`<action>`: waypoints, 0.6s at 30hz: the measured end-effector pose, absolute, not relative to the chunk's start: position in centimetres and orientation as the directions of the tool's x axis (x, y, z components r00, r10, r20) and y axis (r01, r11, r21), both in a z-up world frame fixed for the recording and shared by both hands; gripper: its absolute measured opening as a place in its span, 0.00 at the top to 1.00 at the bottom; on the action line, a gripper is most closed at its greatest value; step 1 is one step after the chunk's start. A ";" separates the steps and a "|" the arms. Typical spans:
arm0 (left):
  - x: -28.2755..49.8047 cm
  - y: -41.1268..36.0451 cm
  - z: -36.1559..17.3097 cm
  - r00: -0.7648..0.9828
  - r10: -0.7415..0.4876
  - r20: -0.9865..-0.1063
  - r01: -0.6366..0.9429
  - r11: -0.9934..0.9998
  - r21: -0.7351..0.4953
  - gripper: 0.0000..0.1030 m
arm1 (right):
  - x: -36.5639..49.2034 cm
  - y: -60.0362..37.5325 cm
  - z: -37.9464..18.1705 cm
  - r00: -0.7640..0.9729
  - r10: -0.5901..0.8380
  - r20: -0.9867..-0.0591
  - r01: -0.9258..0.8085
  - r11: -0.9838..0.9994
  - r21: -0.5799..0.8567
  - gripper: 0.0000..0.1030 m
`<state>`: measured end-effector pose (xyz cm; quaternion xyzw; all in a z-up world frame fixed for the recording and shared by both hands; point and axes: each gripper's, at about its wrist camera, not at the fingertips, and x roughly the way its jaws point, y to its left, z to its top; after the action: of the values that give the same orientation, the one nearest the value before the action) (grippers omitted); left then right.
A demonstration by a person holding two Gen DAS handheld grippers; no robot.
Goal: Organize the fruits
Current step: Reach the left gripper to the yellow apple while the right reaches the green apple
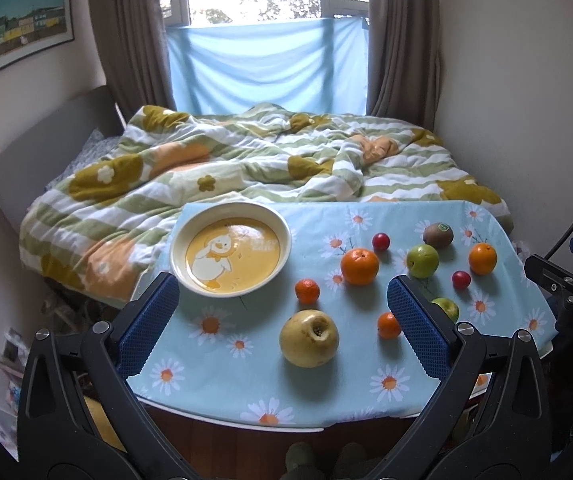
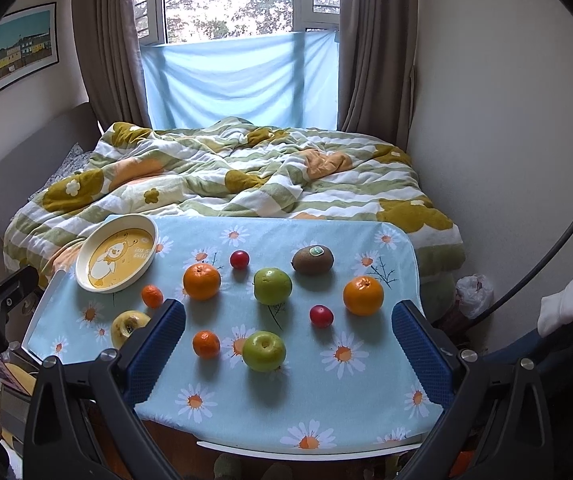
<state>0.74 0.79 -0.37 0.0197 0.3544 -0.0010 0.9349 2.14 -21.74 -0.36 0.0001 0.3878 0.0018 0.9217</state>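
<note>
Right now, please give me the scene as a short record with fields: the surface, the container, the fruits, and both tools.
surface: table with daisy cloth, in front of a bed
container: duck plate, far left of the table, holds no fruit
large oranges: two
small mandarins: two
green apples: two
small red fruits: two
kiwi: one, with sticker
yellow fruit: one, near left
left tool: open, holds nothing
right tool: open, holds nothing
</note>
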 end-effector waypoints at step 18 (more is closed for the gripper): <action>4.3 -1.4 -14.2 0.590 0.038 -0.807 0.025 0.998 0.065 0.00 | 5.6 -23.7 -12.6 0.506 0.153 -0.849 -0.141 0.986 0.094 0.00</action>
<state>4.27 -1.38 -14.20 0.0346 0.4529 0.0036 0.8909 5.60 -23.69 -12.58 0.0060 0.4897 0.0849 0.8677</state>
